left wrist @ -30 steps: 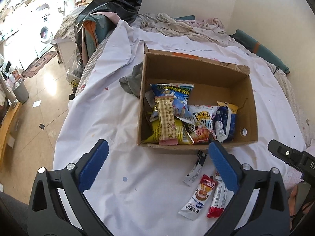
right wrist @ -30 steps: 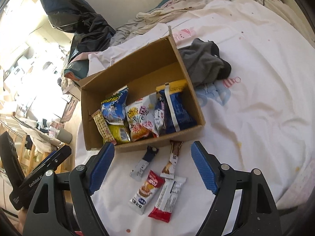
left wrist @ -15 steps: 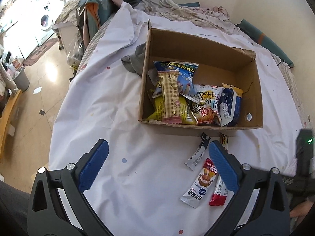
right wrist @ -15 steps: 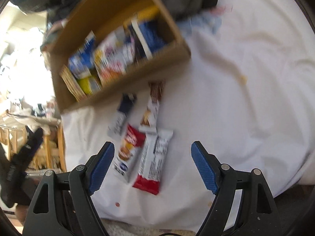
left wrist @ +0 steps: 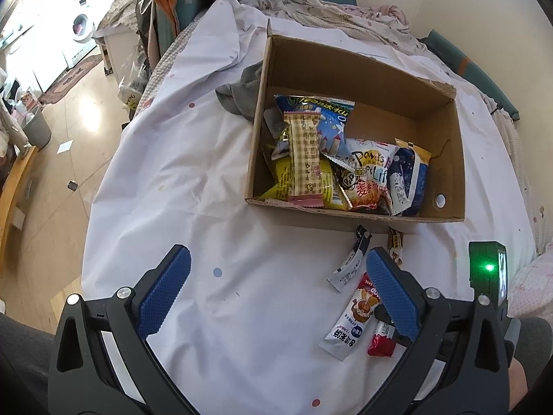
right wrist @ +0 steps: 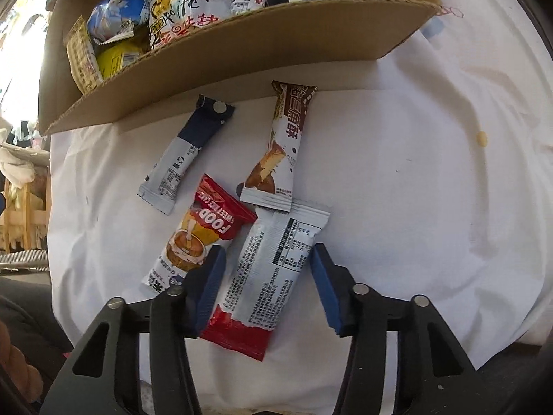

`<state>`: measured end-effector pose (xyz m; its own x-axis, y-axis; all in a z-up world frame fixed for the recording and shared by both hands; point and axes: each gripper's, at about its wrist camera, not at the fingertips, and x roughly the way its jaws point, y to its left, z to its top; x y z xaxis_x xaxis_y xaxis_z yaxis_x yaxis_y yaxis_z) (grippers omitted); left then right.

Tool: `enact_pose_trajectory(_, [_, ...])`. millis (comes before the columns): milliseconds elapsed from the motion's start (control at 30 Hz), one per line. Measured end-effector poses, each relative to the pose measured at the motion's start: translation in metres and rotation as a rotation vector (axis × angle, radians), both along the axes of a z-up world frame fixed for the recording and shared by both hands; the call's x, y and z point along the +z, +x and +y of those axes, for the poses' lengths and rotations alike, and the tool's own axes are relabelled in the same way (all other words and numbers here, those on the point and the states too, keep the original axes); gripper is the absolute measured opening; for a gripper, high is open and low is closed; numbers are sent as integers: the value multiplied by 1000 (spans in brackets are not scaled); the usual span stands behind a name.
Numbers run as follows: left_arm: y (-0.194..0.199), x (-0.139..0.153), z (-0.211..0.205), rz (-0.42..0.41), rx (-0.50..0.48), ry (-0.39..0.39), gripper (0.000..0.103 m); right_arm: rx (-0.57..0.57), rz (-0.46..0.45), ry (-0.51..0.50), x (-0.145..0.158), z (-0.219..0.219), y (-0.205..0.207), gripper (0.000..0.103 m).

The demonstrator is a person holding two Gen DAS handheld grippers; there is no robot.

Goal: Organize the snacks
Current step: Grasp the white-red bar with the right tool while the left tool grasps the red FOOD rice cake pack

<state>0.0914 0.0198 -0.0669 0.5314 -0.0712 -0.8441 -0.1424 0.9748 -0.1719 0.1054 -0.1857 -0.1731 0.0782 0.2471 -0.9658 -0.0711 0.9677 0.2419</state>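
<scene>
Right gripper (right wrist: 264, 287) jaws closing around the red-ended bar (right wrist: 273, 269), lower centre, not yet pinching; the brown bar (right wrist: 280, 145) overlaps its top and the FOOD pack (right wrist: 197, 238) crowds the left pad, so either may drag along.

A: Any readable text?
B: Red-topped sachet (right wrist: 197, 235) on the bed read "FOOD" and "SWEET ICE CAFE", upside down in the right wrist view. White chip bag (left wrist: 368, 176) in the cardboard box (left wrist: 449, 159) read "Power's". Brown-topped bar (right wrist: 280, 148) carried Chinese characters.
A: The rest?
B: Print too small.
</scene>
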Motion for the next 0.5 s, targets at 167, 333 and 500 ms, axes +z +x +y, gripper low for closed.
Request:
enact_pose_trajectory(167, [1,-5,-9,13,-29,1,101,-1,11,9,-1,-8,-8,33])
enact_pose_trajectory(333, [4,-20,-28,61,-107,13,100,-16,8,34,5,-27,-18,33])
enact_pose_trajectory(500, [6,-53,-61,176,-240,25,100,-80,-20,71,13,-53,-22,33])
